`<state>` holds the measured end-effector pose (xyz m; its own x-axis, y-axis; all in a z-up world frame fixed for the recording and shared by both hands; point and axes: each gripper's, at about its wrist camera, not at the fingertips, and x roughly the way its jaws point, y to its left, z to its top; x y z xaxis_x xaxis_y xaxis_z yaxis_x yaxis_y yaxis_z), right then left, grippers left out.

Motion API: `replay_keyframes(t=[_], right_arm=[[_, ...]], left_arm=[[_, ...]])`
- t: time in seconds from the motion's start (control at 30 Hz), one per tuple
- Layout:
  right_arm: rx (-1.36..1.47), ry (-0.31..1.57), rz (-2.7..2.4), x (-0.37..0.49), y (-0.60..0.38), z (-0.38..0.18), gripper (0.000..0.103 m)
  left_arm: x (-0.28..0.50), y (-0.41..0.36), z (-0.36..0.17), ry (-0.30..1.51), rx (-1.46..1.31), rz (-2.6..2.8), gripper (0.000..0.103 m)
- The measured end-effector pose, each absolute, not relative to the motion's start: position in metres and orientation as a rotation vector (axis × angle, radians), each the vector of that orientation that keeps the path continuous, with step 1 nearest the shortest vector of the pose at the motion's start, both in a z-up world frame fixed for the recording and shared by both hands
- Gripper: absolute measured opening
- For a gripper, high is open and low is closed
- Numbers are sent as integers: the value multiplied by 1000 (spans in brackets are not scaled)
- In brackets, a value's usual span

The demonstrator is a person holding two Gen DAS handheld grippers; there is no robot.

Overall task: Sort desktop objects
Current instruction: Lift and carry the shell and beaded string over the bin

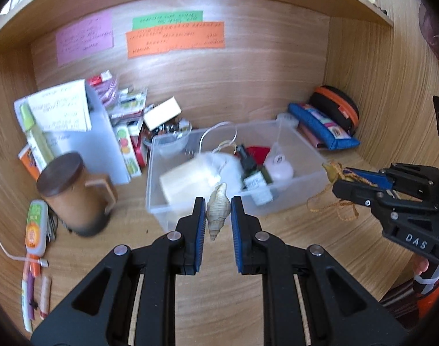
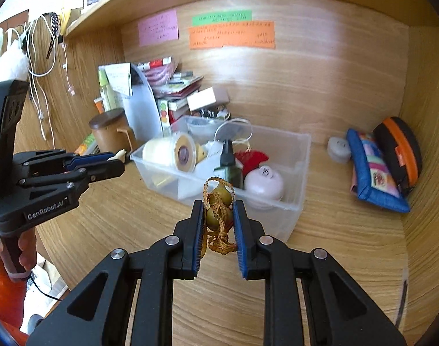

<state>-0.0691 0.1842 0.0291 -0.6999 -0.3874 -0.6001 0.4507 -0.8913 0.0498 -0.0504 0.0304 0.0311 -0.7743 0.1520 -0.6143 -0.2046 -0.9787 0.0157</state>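
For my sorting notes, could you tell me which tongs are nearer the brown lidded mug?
Left. The left tongs, gripping a seashell, sit just right of the mug; the right tongs, gripping a gourd charm, are further right.

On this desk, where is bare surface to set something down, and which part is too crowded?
Bare wood lies in front of the clear plastic bin, and between the bin and the blue pouch by the right wall. The back-left corner is crowded: the brown lidded mug, stacked boxes and papers. The bin itself is nearly full.
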Motion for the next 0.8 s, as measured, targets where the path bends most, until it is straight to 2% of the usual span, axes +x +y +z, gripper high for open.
replay_keyframes(t=[0.5, 0.8], right_arm=[[787, 118, -2571, -99, 187, 55, 18], [813, 93, -2568, -139, 186, 54, 18]], left_arm=[[-102, 38, 49, 81, -940, 2767, 16], [-141, 37, 39, 61, -994, 2738, 16]])
